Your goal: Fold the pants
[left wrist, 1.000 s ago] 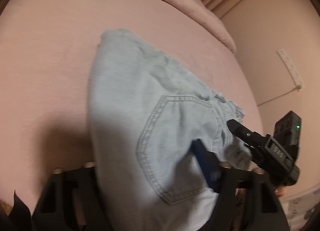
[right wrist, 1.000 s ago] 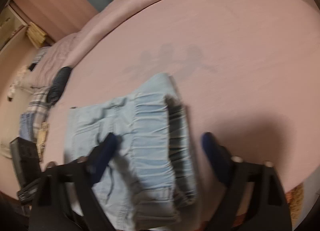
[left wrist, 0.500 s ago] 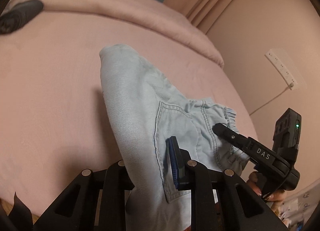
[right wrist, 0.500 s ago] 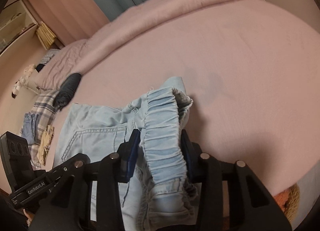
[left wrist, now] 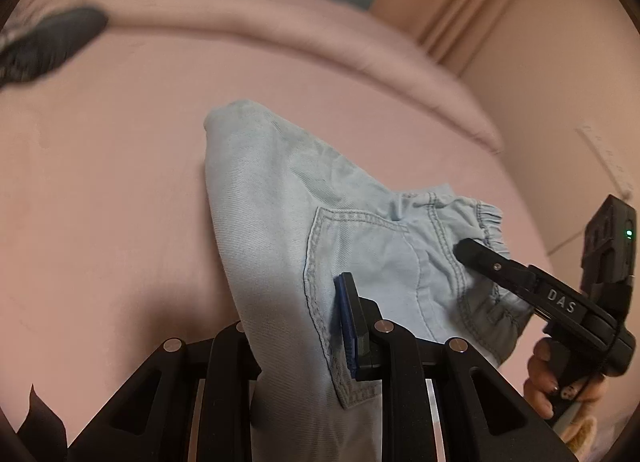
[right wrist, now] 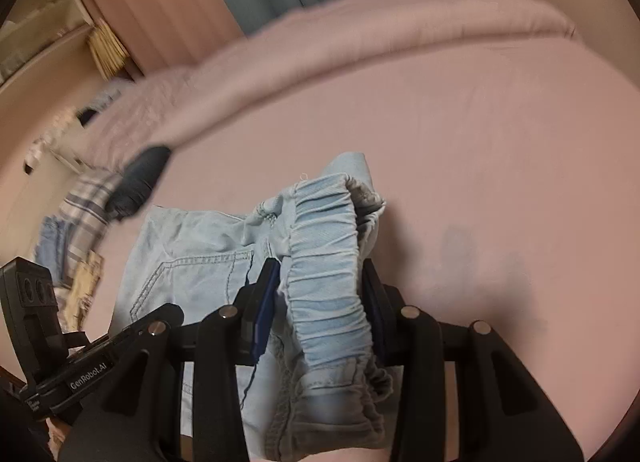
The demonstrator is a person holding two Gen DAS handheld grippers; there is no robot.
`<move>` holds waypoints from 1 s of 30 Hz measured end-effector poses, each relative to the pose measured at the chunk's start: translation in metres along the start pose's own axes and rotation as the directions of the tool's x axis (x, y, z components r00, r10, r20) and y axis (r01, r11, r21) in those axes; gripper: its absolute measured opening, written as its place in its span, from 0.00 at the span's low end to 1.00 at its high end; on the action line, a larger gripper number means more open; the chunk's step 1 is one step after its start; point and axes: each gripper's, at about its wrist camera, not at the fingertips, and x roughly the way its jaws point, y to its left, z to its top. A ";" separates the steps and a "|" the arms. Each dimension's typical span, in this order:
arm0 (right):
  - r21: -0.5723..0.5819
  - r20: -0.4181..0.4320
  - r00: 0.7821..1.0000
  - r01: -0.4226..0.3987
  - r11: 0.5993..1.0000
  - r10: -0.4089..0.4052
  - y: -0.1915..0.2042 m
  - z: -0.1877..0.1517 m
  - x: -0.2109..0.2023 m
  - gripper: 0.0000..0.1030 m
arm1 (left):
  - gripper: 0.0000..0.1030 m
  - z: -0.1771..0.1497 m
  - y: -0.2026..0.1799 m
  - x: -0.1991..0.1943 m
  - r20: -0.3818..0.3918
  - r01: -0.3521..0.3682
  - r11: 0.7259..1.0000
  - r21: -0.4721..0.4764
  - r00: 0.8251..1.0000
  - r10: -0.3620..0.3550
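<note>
Both wrist views look steeply down, close, sharing the pants (left wrist: 280, 198).

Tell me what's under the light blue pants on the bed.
Under the pants only the pink bedspread shows, all around them. Whatever lies directly beneath the denim is covered, so I cannot tell if anything else is there.

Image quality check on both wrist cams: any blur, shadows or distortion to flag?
Left wrist: the pants are sharp, the dark object at top left is smeared, a shadow falls on the bed at lower left, and fisheye bends the edges. Right wrist: the waistband is fairly sharp, the background shelf is blurred, and a faint shadow lies to the right.
</note>
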 end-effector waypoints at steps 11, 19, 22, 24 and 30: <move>-0.007 -0.024 0.994 0.105 0.994 -0.105 -0.009 -0.010 0.026 0.49 | 0.35 -0.006 0.017 0.034 -0.007 0.066 0.994 -0.088 0.998 -0.067; 0.028 0.025 0.988 0.153 0.988 -0.154 -0.013 -0.019 0.005 0.74 | 0.58 -0.016 0.012 0.019 0.035 0.009 0.995 -0.101 0.999 -0.005; 0.017 0.037 0.981 0.188 0.982 -0.188 -0.012 -0.026 -0.014 0.86 | 0.77 -0.025 0.007 -0.002 0.081 -0.094 0.994 -0.060 0.992 0.098; 0.015 0.066 0.978 0.198 0.980 -0.199 -0.009 -0.029 -0.030 0.89 | 0.79 -0.027 0.005 -0.019 0.122 -0.128 0.990 -0.050 0.984 0.133; 0.003 0.167 0.968 0.188 0.982 -0.186 0.003 -0.037 -0.077 1.00 | 0.90 -0.031 -0.001 -0.069 0.216 -0.042 0.997 -0.062 0.975 0.054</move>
